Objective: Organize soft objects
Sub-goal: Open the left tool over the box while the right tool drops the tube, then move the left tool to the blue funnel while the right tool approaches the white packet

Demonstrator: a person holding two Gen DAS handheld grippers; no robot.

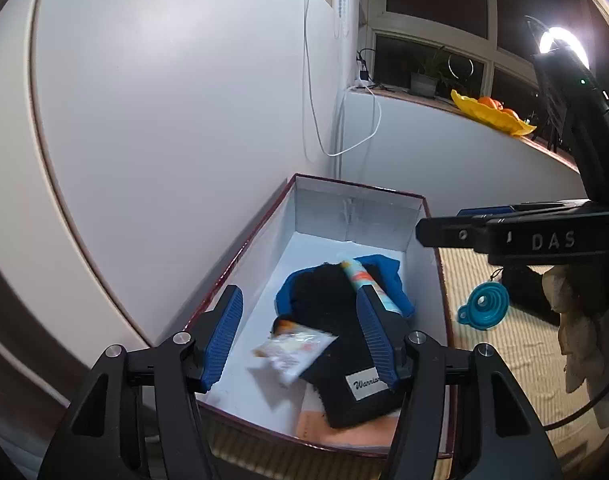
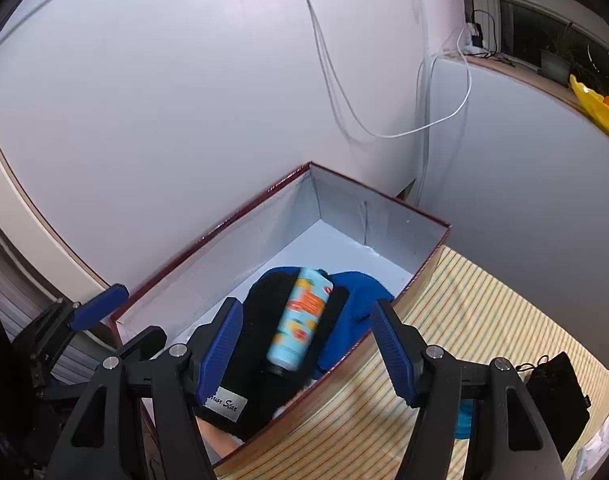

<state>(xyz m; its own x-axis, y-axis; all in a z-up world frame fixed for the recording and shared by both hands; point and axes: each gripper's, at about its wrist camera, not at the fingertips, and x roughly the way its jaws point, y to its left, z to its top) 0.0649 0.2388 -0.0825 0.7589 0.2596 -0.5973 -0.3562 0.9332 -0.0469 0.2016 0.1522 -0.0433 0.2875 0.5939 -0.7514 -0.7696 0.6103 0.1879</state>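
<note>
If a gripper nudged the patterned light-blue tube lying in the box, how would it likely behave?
The tube is round and lies on its side across the black cloth, so it would probably roll. The soft, uneven fabric may slow or steer it. Its printed surface looks smooth, so it could slip in a loose pinch. Weight cannot be judged.

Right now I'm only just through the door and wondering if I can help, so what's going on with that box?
A person with a gripper in each hand is sorting soft things into an open box. Both the left gripper and the right gripper hang over it with jaws open, holding nothing. Inside lie a black cloth, a blue cloth, a patterned tube on top, and a blurred white packet. A teal funnel sits outside on the striped mat.
</note>
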